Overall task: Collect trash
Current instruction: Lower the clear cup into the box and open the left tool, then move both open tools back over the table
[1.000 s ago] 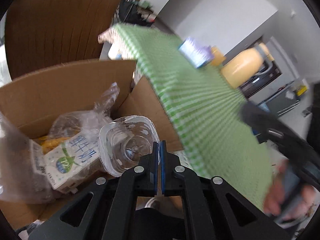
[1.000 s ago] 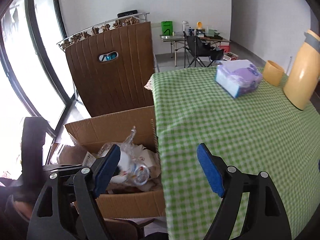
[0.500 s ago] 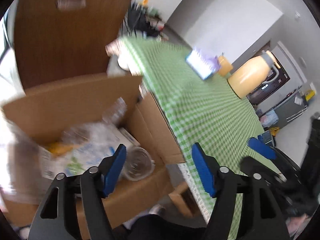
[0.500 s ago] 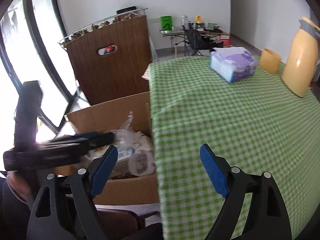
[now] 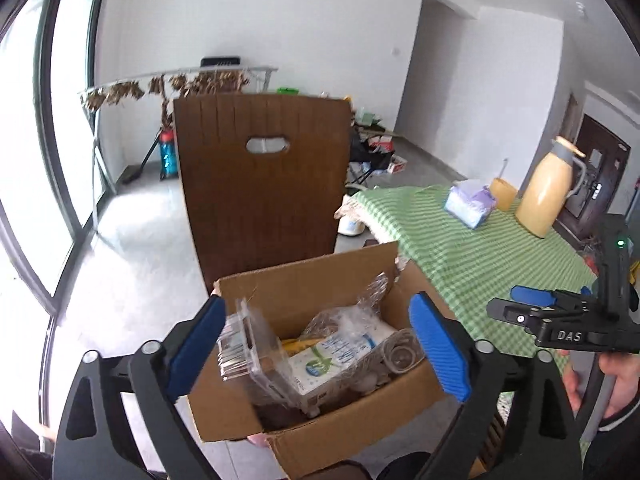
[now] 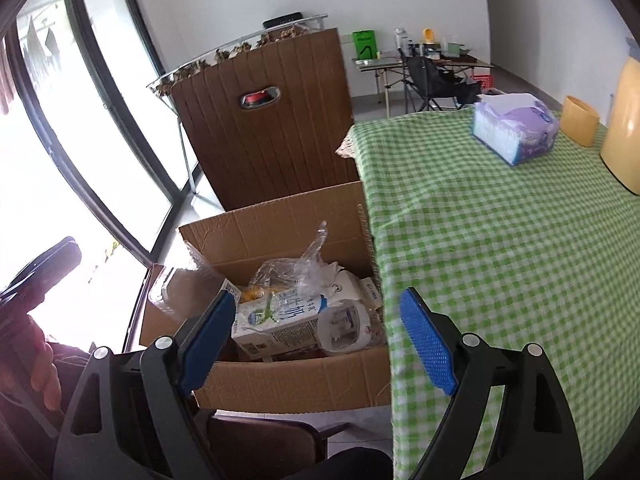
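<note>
The cardboard box [image 5: 320,436] stands against the edge of the green-checked table [image 6: 520,240], holding the trash: a milk carton [image 6: 276,316], a clear plastic clamshell [image 5: 248,352], a crumpled bag [image 6: 296,264] and a clear bottle [image 5: 400,354] lying on its side. What lies beneath them is hidden. The left gripper [image 5: 316,354] hangs over the box, its jaws just having spread wide, nothing between them. The right gripper [image 6: 316,326] is likewise spread and empty. Only 1 corner of the yellow flask [image 6: 624,128] shows in the right view.
</note>
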